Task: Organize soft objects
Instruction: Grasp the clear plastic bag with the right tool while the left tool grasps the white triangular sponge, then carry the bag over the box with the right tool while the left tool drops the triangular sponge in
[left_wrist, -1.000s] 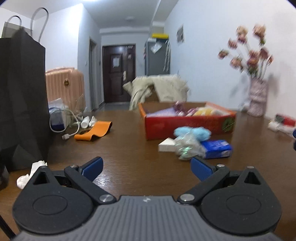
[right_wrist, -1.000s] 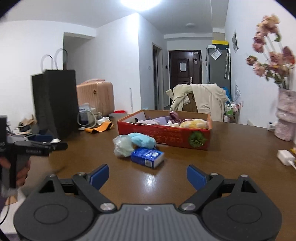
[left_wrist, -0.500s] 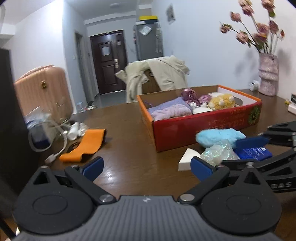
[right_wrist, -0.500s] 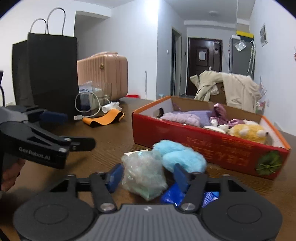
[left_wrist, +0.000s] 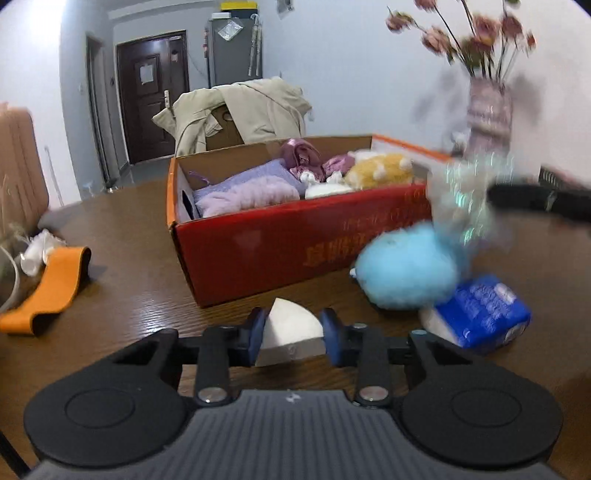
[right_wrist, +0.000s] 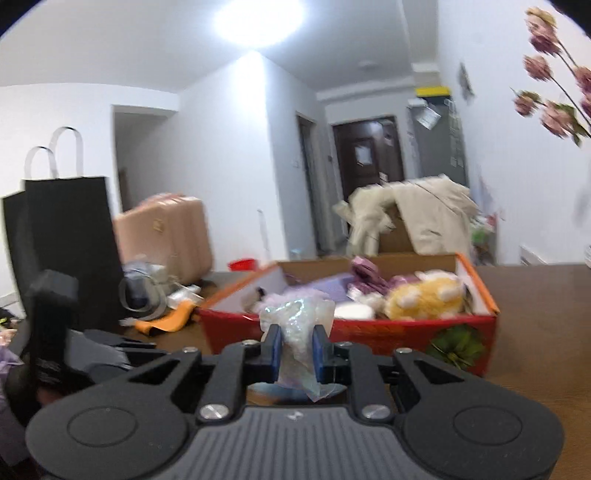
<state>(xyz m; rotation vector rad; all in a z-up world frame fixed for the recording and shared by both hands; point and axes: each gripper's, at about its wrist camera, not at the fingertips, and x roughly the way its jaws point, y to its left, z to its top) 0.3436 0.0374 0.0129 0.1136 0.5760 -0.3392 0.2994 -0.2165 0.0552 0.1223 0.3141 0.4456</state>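
The left gripper (left_wrist: 291, 334) has just been closing its jaws, and its blue pads now press a white wedge sponge (left_wrist: 290, 328) on the brown desk (left_wrist: 129, 288). Just beyond stands a red box (left_wrist: 280, 240) of soft things; a fluffy blue ball (left_wrist: 406, 273) lies near right.

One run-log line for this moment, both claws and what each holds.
left claw: closed on white sponge wedge, on table | right claw: shut on iridescent plastic bag, lifted | red box: partly filled

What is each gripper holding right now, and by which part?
Left gripper: the white wedge sponge, pinched across its two side edges. Right gripper: the crumpled iridescent plastic bag, squeezed around its lower middle.
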